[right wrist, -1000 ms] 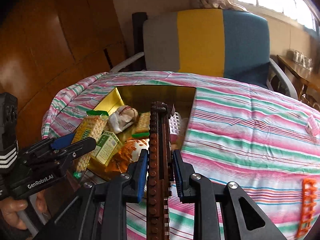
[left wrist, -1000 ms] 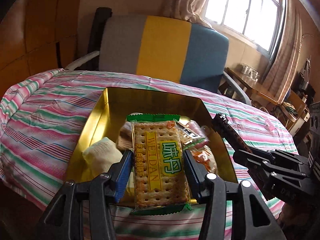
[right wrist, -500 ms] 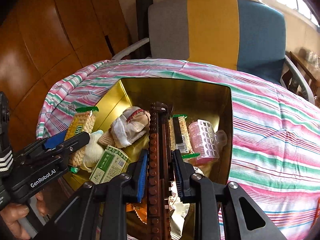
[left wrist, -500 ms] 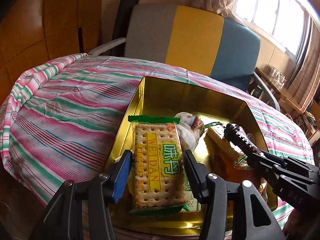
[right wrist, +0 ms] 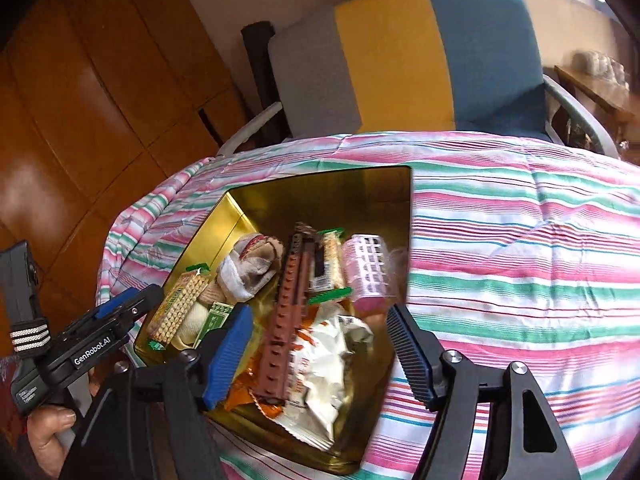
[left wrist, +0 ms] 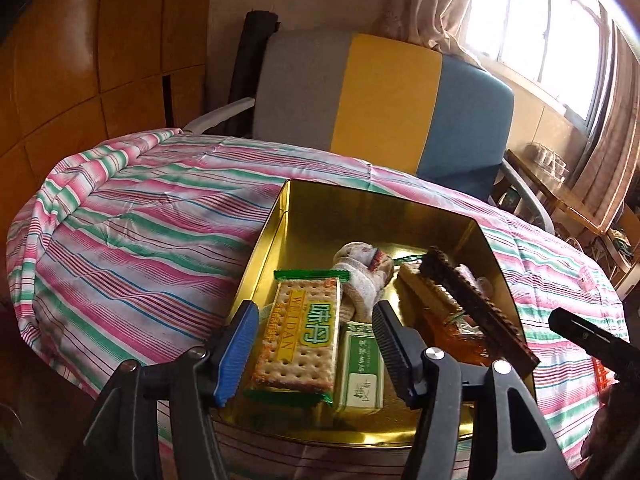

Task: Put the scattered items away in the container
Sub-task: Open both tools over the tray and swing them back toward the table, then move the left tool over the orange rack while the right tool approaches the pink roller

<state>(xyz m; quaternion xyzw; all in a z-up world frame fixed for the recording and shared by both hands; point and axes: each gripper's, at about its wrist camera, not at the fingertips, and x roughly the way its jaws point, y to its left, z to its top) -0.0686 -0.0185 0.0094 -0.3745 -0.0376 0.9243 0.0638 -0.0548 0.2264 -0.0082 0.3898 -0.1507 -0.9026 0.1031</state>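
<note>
Lengthwise, brown brick strip (right wrist: 286, 316) lies in tin (right wrist: 236, 216).

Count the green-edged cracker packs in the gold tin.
2. One cracker pack lies at the tin's left side, between the left gripper's open fingers. The other lies mid-tin between the brown brick strip and pink roller. More may be buried.

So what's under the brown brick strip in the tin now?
The brown brick strip lies on a white-and-orange snack bag and against a cracker pack inside the gold tin. The tin floor beneath is covered.
</note>
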